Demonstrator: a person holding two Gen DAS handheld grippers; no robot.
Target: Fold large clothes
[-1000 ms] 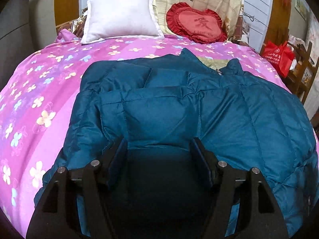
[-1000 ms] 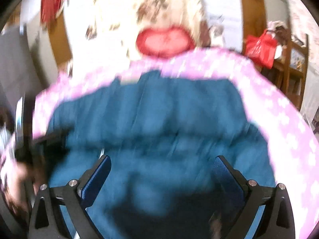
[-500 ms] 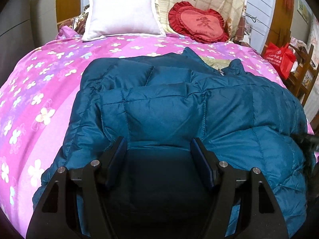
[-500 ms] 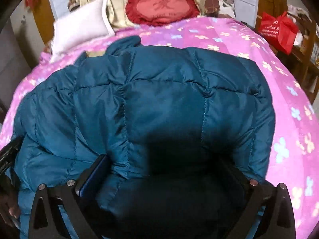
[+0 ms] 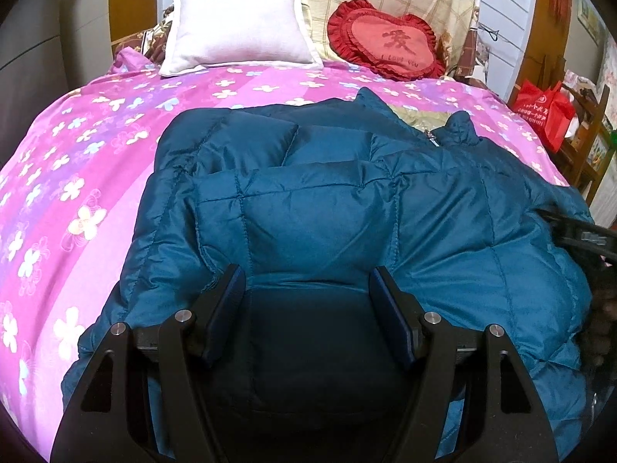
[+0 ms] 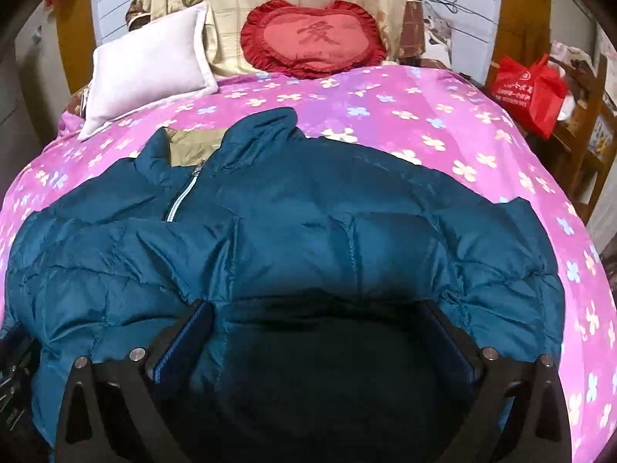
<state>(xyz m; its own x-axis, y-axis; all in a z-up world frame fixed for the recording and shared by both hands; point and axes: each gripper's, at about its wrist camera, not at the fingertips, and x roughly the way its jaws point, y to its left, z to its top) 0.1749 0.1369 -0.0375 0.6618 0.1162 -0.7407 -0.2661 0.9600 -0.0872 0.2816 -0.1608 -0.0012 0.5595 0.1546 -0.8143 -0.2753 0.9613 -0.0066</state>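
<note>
A large teal quilted down jacket (image 5: 316, 208) lies on the pink flowered bed, collar toward the pillows; it also fills the right wrist view (image 6: 308, 239). Its left sleeve is folded across the body. My left gripper (image 5: 306, 301) is open, its fingers spread over the jacket's near hem. My right gripper (image 6: 320, 332) is open wide, low over the right side of the jacket, with jacket fabric bulging between its fingers. The right gripper's black body shows at the right edge of the left wrist view (image 5: 586, 239).
The pink flowered bedspread (image 5: 77, 177) surrounds the jacket. A white pillow (image 5: 239, 27) and a red heart cushion (image 5: 385, 46) lie at the headboard. A red bag (image 6: 528, 88) sits on wooden furniture right of the bed.
The right gripper swept in over the jacket's right side and settled lower and closer. The right part of the jacket has bunched up. The left gripper has stayed almost still.
</note>
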